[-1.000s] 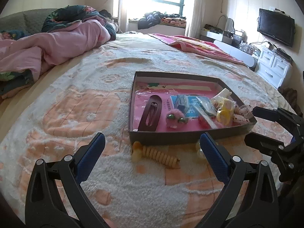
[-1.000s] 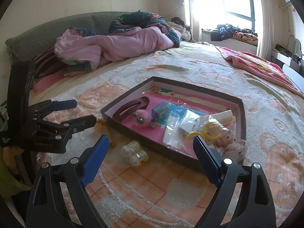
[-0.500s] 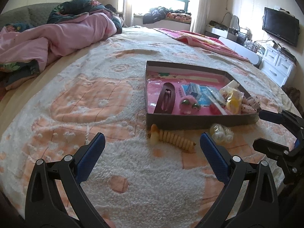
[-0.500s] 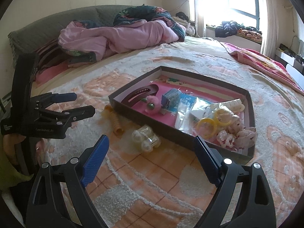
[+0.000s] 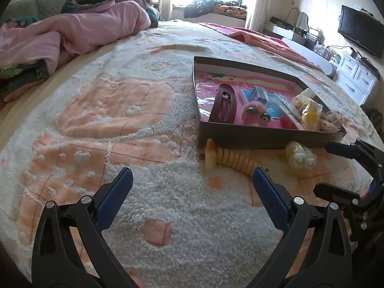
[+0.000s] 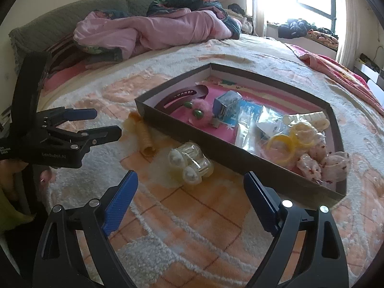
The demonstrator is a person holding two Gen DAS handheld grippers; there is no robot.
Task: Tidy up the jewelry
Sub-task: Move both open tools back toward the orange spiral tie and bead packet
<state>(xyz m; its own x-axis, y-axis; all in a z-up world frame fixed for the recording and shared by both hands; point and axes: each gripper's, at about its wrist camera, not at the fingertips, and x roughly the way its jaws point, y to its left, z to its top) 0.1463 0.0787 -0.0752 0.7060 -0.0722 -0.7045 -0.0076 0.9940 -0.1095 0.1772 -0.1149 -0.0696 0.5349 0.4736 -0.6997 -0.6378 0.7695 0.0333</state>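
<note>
A dark shallow tray [image 5: 240, 134] [image 6: 192, 132] lies on the bedspread. It holds a brown hair clip [image 5: 224, 105], a pink fuzzy ornament [image 5: 255, 114], small blue packets, yellow rings [image 6: 285, 148] and patterned scrunchies. Outside its near wall lie a ridged yellow hair clip [image 5: 230, 159] [image 6: 142, 136] and a clear clip [image 5: 300, 156] [image 6: 189, 162]. My left gripper [image 5: 191, 171] [image 6: 106, 122] is open and empty, just short of the yellow clip. My right gripper [image 6: 190, 175] [image 5: 324, 168] hovers just short of the clear clip; its jaws are closing slightly, still wide, with nothing between them.
A pink quilt [image 5: 72, 31] is heaped at the far left of the bed, and a red-pink blanket [image 5: 252, 36] lies at the far side. A wall TV [image 5: 360, 33] and white drawers [image 5: 355, 81] stand to the right. A hand [image 6: 14, 168] holds the left gripper.
Both grippers have sunk toward the bedspread and come closer to the two clips in front of the tray. In the left view the tray has slid to the right.
</note>
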